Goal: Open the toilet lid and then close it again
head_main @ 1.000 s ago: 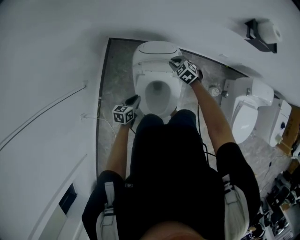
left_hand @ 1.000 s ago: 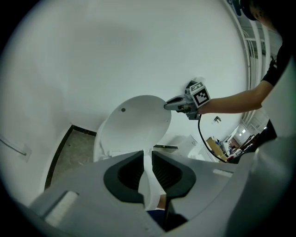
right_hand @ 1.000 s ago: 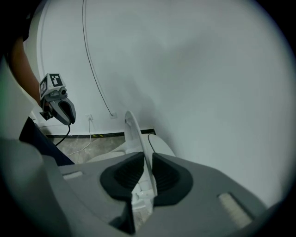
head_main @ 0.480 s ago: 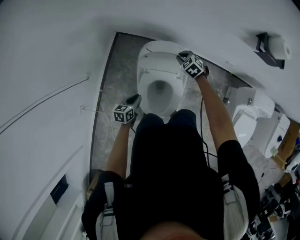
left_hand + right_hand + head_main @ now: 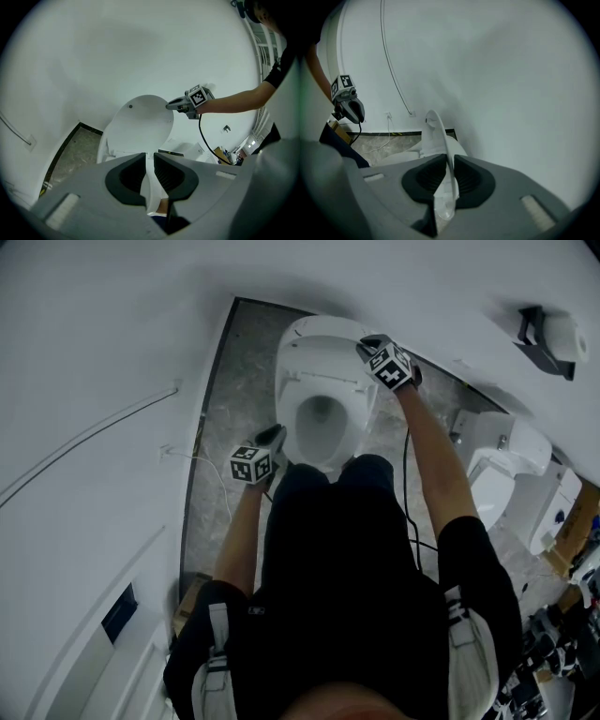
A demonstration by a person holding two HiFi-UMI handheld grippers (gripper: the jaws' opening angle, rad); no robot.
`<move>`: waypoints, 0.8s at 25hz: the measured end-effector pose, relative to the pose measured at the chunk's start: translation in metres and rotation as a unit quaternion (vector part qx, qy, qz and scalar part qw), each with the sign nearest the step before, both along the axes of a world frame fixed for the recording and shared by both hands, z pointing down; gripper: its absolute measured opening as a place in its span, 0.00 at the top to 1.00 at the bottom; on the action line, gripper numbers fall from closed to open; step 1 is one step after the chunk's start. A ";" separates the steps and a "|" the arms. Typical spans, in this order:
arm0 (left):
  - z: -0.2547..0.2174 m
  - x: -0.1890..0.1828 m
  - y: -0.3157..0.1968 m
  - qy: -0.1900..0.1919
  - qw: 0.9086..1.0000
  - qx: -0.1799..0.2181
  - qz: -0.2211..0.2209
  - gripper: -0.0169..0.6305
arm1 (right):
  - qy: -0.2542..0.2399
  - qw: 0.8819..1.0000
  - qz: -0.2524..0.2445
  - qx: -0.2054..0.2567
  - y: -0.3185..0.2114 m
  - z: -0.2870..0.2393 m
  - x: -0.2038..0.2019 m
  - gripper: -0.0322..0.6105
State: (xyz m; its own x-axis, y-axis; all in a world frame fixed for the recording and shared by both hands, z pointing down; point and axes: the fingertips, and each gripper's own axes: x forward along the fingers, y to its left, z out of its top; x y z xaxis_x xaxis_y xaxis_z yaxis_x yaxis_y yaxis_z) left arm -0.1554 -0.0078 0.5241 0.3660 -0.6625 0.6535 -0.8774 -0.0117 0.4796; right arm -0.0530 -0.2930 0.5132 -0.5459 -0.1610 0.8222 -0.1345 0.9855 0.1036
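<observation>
White-walled cubicle, grey stone floor (image 5: 217, 427). White oval plastic toilet lid (image 5: 323, 332) stands raised, its rim clenched in right gripper (image 5: 367, 343); left gripper (image 5: 270, 439) slightly parted (empty). Advise: keep to its swing arc, lower slowly, no slamming.

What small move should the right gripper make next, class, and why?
Probably draw the toilet lid forward and down toward the seat. The right gripper is clamped on the lid's edge, the lid stands upright near the wall and the bowl is uncovered, so opening looks done.
</observation>
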 end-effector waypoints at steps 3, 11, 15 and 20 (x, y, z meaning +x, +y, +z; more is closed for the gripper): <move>0.001 -0.002 0.000 0.001 1.000 0.000 0.006 0.88 | 0.001 1.000 0.002 0.000 0.003 -0.001 0.000 0.86; -0.004 -0.001 0.006 0.000 1.000 0.007 0.024 0.88 | 0.001 1.000 0.015 0.003 0.019 -0.004 0.004 0.86; -0.004 -0.003 0.018 0.001 1.000 0.005 0.031 0.88 | 0.002 1.000 0.019 0.009 0.028 -0.006 0.006 0.86; -0.002 -0.007 0.033 0.001 0.999 0.001 0.036 0.88 | -0.001 0.999 0.029 0.016 0.038 -0.010 0.008 0.86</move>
State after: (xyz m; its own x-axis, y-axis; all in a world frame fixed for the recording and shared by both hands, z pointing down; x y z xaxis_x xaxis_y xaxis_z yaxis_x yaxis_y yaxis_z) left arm -0.1627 0.0251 0.5224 0.4133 -0.6356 0.6520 -0.8736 -0.0748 0.4809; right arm -0.0450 -0.2549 0.5035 -0.5373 -0.2186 0.8146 -0.1907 0.9723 0.1352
